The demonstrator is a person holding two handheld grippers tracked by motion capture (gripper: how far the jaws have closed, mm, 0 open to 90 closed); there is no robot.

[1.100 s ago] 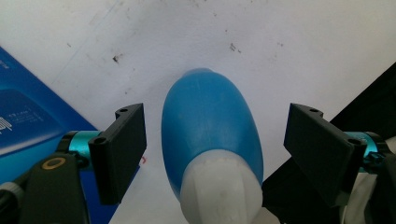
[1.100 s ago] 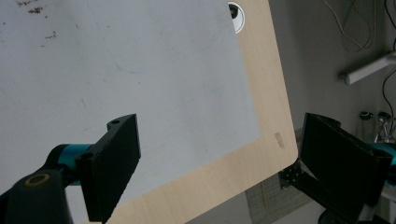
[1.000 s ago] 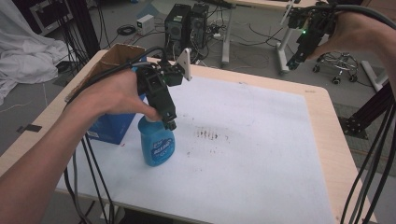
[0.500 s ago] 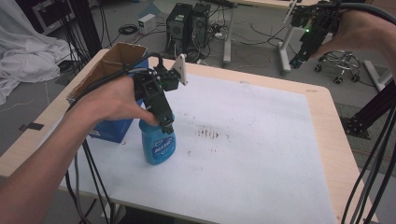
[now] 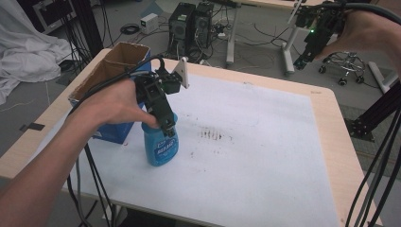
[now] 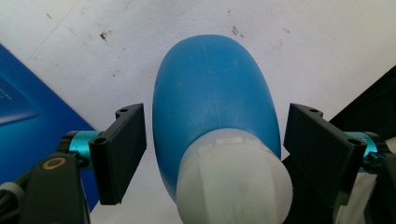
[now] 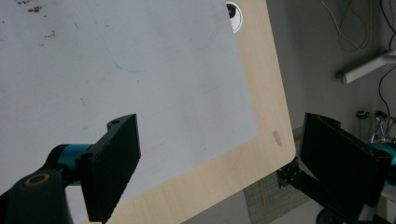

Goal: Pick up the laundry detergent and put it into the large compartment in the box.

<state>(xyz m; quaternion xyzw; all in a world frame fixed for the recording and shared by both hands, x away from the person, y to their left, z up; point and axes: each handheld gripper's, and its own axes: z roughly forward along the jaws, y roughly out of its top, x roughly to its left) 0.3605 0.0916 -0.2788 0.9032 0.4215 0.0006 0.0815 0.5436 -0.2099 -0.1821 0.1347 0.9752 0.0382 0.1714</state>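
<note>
While jaws gape, left hand-held gripper point(image 6: 212, 154) straddling blue bottle point(image 6: 212, 107)

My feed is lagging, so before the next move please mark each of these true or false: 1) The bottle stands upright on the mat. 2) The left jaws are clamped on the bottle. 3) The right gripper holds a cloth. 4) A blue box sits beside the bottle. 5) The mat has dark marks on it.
1) The bottle stands upright on the mat: true.
2) The left gripper is clamped on the bottle: false. Its jaws straddle the white cap with a gap on each side.
3) The right gripper holds a cloth: false. Its jaws are open and empty, raised off the table's far right.
4) A blue box sits beside the bottle: true.
5) The mat has dark marks: true.
</note>
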